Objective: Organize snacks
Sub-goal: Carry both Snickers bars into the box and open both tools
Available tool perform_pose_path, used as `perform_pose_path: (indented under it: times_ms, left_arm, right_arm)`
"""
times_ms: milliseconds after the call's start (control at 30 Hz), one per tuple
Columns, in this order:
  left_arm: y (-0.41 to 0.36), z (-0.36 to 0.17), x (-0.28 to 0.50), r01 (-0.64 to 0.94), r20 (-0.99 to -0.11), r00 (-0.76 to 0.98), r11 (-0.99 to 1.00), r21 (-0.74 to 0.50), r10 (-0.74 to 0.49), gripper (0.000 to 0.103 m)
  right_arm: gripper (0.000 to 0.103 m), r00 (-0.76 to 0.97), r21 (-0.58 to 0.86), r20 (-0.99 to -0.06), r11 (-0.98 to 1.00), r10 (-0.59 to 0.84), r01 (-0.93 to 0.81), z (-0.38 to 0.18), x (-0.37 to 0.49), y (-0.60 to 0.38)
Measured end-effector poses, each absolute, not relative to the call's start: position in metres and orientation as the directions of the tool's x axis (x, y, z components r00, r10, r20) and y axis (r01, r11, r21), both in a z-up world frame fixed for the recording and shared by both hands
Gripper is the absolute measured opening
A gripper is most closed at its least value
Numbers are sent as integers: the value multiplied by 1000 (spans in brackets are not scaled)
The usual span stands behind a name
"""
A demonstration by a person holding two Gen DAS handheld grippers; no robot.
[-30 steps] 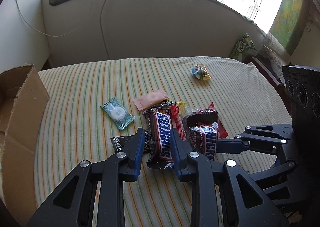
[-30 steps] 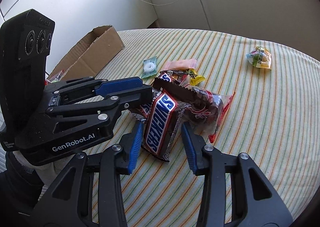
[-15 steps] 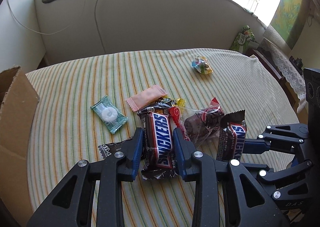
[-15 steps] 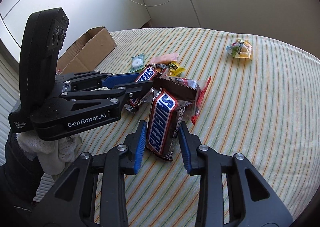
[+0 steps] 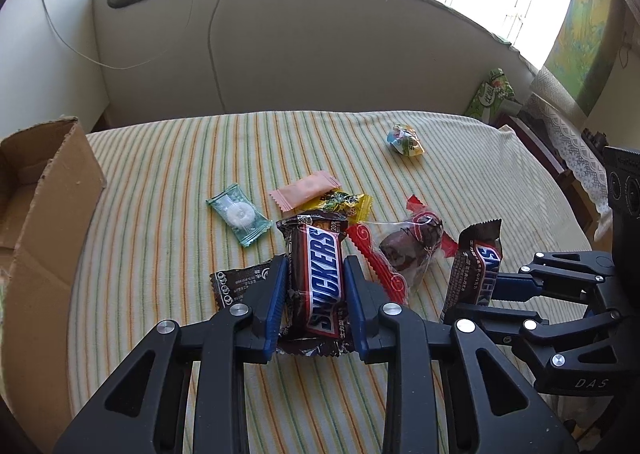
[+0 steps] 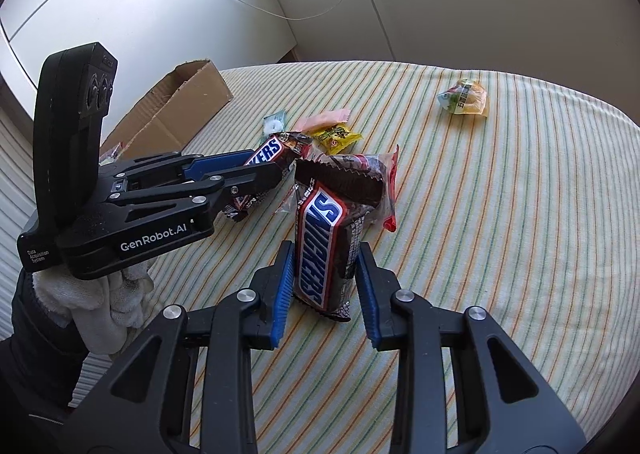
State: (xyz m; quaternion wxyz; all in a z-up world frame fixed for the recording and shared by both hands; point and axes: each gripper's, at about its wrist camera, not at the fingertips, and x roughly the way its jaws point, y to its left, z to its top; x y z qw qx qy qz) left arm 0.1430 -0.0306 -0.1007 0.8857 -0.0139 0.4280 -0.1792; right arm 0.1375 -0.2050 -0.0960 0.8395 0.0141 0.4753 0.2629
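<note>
Since 1 second ago, the right claw (image 6: 324, 288) has been closing, clenching its glossy Snickers bar (image 6: 326, 244) lifted upright off the striped table (image 6: 500, 213). The left claw (image 5: 316, 306) grips another Snickers (image 5: 318, 286) beside crinkly wrappers.

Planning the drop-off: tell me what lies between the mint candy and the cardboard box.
Nothing: in the left wrist view, only bare striped cloth separates the mint candy from the cardboard box.
</note>
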Motion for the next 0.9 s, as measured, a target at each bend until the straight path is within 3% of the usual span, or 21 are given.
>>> perform_pose_path:
  times_ms: [500, 900]
  left_arm:
    - [25, -56, 102, 249, -656, 679, 944, -218, -330, 27]
    - [90, -37, 83, 116, -607, 762, 970, -215, -226, 27]
  right_arm:
    - [31, 448, 246, -765, 853, 463, -460, -67, 122, -177]
    - [31, 444, 216, -744, 809, 499, -547, -47, 138, -116]
